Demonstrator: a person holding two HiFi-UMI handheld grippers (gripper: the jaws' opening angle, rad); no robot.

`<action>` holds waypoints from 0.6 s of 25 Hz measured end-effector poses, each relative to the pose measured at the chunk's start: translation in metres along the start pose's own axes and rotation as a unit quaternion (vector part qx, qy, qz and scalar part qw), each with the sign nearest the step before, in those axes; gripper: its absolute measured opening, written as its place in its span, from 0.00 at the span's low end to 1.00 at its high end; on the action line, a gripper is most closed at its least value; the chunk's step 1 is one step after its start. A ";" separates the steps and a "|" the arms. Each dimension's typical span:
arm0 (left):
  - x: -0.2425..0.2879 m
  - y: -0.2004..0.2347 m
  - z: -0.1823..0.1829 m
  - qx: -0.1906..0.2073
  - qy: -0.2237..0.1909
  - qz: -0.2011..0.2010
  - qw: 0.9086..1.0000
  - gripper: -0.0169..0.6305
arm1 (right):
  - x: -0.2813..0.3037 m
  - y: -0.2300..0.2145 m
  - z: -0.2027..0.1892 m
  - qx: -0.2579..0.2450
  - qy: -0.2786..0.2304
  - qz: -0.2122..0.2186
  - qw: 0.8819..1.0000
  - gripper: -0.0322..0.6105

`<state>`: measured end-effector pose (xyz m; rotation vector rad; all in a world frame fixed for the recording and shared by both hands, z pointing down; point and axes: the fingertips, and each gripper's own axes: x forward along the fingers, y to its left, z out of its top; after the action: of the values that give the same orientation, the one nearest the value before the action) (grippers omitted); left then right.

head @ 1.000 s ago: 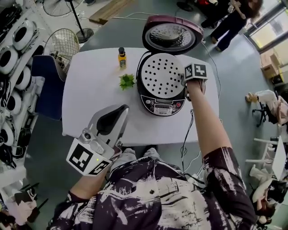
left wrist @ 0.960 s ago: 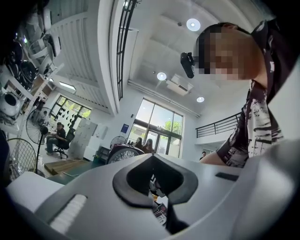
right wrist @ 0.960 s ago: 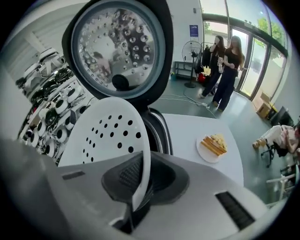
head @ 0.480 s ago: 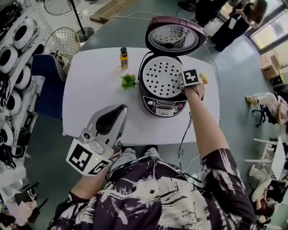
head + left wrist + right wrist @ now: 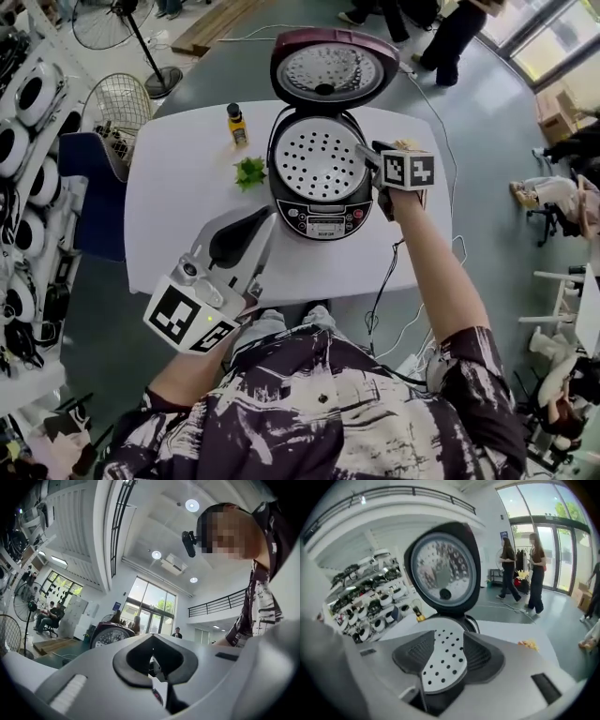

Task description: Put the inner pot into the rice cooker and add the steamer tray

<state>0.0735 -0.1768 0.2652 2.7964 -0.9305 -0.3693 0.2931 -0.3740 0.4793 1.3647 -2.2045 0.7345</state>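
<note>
From the head view, a rounded white desk (image 5: 178,187) carries a glossy maroon rice cooker (image 5: 323,220) with its domed lid (image 5: 333,70) standing open. The steamer tray (image 5: 314,159), a pale disc punched with rows of small holes, lies flat across the cooker's mouth. The right gripper (image 5: 371,159) hangs at the cooker's right rim, and the grey left gripper (image 5: 262,220) is low over the desk's near edge. In the left gripper view, the matte black fingers (image 5: 136,656) meet at their tips with nothing between them. In the right gripper view, the ribbed black fingers (image 5: 415,656) are partway apart and opening; the tray shows through the gap, with neither pad pressing on it. A second earlier those fingers were pinched together lower at the tray's right edge; the tray itself lies as it did.
</note>
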 end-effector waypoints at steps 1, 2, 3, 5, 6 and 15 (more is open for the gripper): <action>0.006 -0.003 -0.001 0.002 0.002 -0.003 1.000 0.03 | -0.016 0.011 0.016 0.002 -0.041 0.032 0.999 0.32; 0.012 -0.006 -0.003 0.004 0.004 -0.006 1.000 0.03 | -0.036 0.026 0.033 -0.002 -0.086 0.069 0.994 0.32; 0.018 -0.008 -0.004 0.006 0.006 -0.007 1.000 0.03 | -0.061 0.043 0.050 -0.014 -0.131 0.105 0.986 0.32; 0.029 -0.010 -0.005 0.010 0.010 -0.008 1.000 0.03 | -0.116 0.076 0.077 -0.036 -0.203 0.169 0.964 0.29; 0.034 -0.011 -0.005 0.013 0.012 -0.007 1.000 0.03 | -0.143 0.089 0.084 -0.037 -0.228 0.193 0.954 0.14; 0.071 -0.021 -0.016 0.026 0.030 0.003 0.999 0.03 | -0.249 0.124 0.059 -0.103 -0.310 0.197 0.924 0.05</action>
<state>0.1448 -0.2017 0.2628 2.8332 -0.9484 -0.2634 0.2786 -0.1989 0.2552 1.1604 -3.0098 0.1741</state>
